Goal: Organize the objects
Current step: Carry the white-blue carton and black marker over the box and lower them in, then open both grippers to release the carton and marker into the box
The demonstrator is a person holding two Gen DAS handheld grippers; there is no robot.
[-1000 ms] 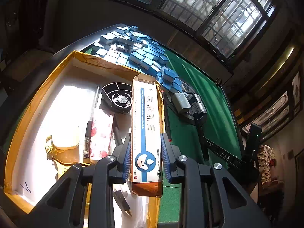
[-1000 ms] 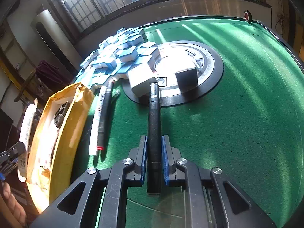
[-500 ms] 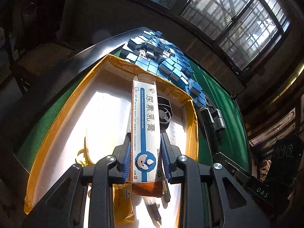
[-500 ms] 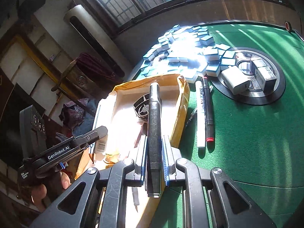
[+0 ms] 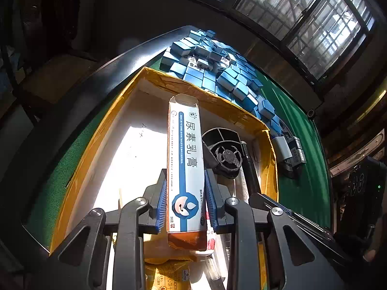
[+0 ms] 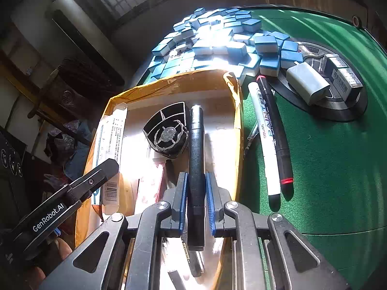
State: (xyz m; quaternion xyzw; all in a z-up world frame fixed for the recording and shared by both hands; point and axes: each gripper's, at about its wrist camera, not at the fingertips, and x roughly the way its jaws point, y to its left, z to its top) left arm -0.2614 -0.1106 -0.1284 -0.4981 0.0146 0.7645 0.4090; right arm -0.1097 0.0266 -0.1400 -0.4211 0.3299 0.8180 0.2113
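Left gripper (image 5: 185, 200) fingers clamp a long ointment carton (image 5: 185, 169) above the open cardboard box (image 5: 154, 82). Right gripper (image 6: 196, 203) fingers pinch a black pen (image 6: 196, 159) over the same box, near the desk's edge.

1. A green felt tabletop (image 6: 333, 169) fills the right of the right wrist view.
2. A yellow-edged cardboard box (image 6: 238, 125) sits at centre-left.
3. Blue tiles (image 6: 217, 41) are heaped at upper centre.
4. A white marker (image 6: 264, 135) and a black marker (image 6: 278, 133) lie side by side right of the box.
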